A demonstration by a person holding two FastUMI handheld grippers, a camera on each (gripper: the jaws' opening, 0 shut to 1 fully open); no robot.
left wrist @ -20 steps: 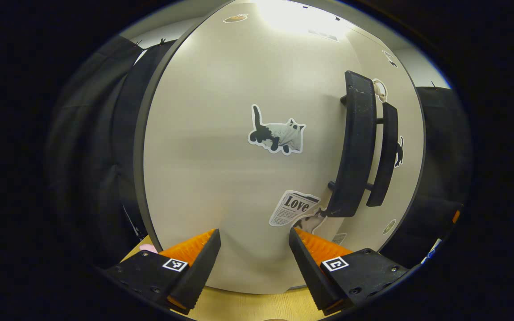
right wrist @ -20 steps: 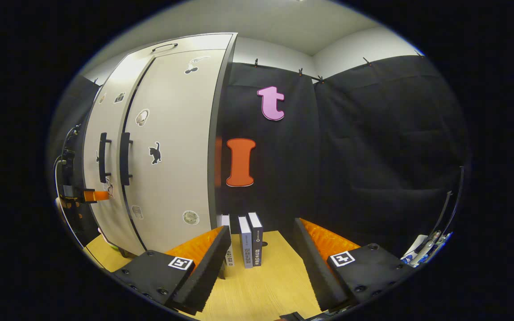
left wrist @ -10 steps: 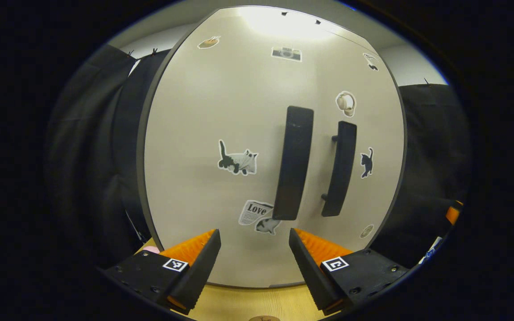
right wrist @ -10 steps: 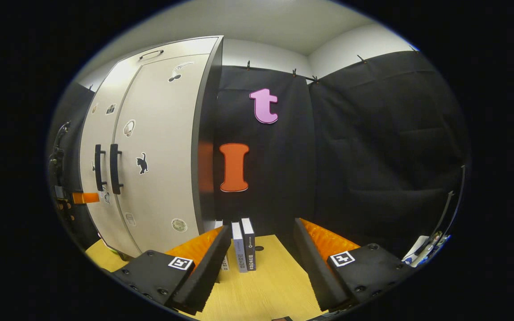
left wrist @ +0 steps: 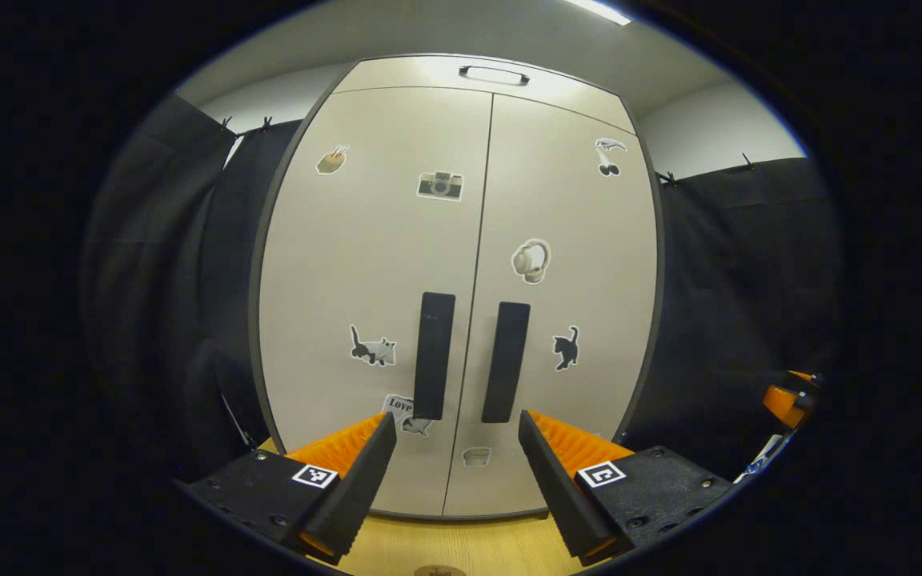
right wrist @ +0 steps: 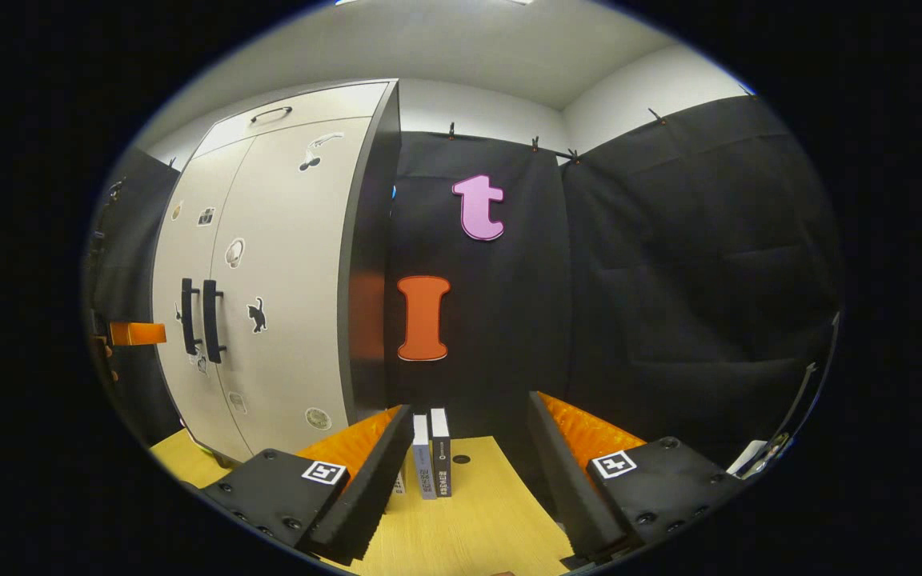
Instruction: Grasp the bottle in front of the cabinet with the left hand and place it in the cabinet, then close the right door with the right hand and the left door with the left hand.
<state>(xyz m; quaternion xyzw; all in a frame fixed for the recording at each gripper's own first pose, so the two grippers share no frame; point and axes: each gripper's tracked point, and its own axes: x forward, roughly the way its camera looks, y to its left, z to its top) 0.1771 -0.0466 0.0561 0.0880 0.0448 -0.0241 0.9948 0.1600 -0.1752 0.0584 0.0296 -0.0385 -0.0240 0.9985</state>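
A tall pale beige cabinet [left wrist: 461, 240] with dark edges stands upright on a light wooden tabletop [left wrist: 461, 548]. Its left door [left wrist: 373, 264] and right door [left wrist: 565, 272] are both shut, meeting at a thin vertical seam. Two black vertical bar handles [left wrist: 434, 354] sit side by side at the seam, one on each door. Small stickers, including cats, a camera and headphones, dot both doors.

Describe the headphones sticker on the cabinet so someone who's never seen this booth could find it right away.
Start at the pale two-door cabinet against the black cloth. On its right door, look just above the dark upright handle. The headphones sticker sits there near the seam, pale and rounded, unlike the black cat sticker lower down beside the handle.
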